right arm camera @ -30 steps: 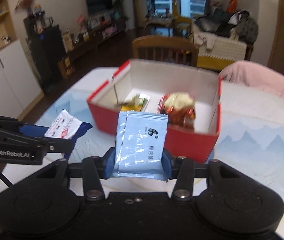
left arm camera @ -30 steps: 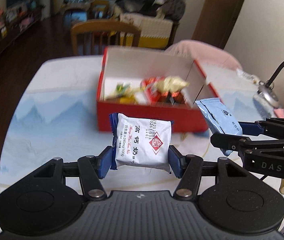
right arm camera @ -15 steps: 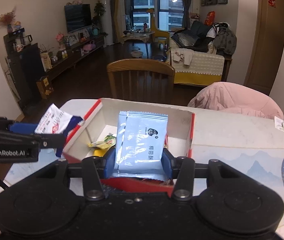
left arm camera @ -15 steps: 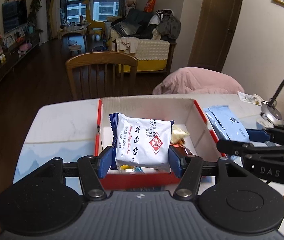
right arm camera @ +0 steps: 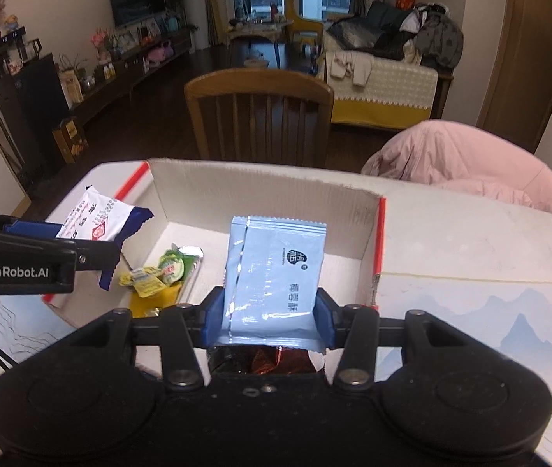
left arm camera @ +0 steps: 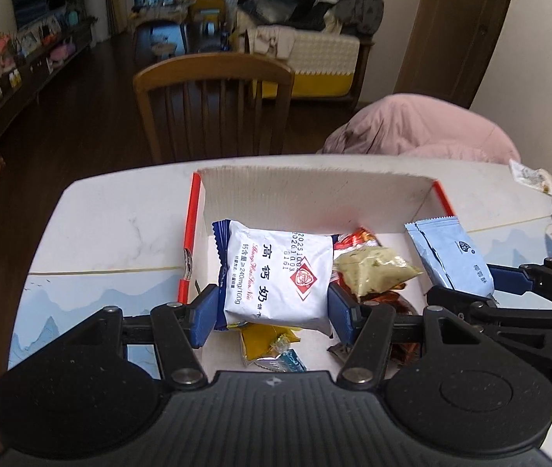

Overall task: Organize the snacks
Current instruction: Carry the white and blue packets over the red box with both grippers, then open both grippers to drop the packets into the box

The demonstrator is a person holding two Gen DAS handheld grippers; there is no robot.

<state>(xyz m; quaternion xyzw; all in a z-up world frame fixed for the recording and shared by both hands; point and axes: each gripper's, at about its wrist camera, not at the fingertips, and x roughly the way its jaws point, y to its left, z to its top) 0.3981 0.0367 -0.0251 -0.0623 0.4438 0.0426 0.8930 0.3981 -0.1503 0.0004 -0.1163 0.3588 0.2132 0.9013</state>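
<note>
Red box (left arm camera: 194, 210) on table — landmark | left gripper (left arm camera: 274, 303) clamps white pack (left arm camera: 276, 276) above box's left half | right gripper (right arm camera: 270, 317) clamps blue sachet (right arm camera: 276, 272) above its right half | risk: sachet released off-centre could slide over box's right wall — loose snacks (left arm camera: 373, 268) already crowd the floor

Pale bench (left arm camera: 112, 233), partly under a printed mat (right arm camera: 470, 311)

We saw an open red box (left arm camera: 192, 210) on it, a small packet (left arm camera: 529, 173) near its far edge.
</note>
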